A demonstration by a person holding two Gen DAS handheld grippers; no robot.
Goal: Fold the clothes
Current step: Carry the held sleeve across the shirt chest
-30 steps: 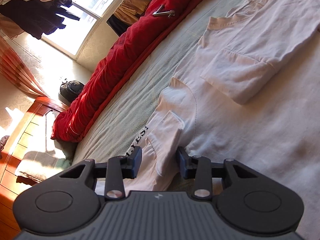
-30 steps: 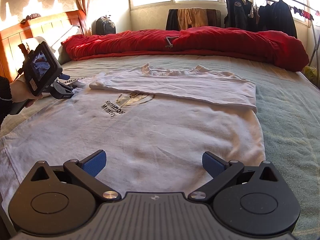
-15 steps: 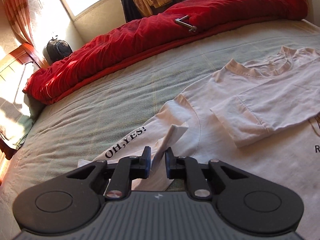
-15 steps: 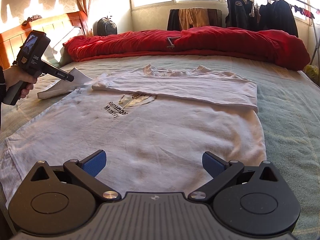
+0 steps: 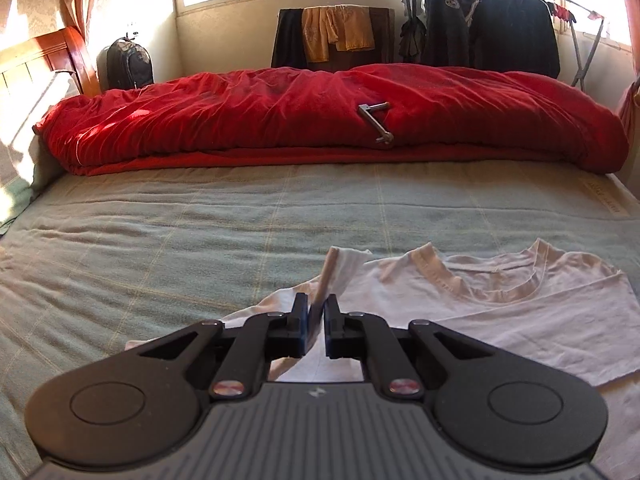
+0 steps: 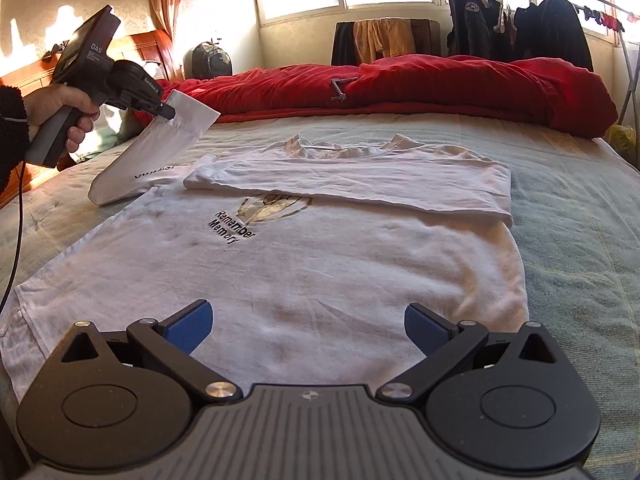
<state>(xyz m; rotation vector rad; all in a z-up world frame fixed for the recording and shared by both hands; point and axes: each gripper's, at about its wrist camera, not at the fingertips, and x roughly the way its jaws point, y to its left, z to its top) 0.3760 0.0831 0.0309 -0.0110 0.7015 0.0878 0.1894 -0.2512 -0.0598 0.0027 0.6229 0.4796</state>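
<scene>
We keep the left gripper (image 6: pixel 166 112) pinched on the white T-shirt's (image 6: pixel 304 280) left sleeve (image 6: pixel 160 152), carrying it right across the chest; right gripper (image 6: pixel 308 326) hovers wide open, empty.

L jaws clamped, R jaws wide.
</scene>
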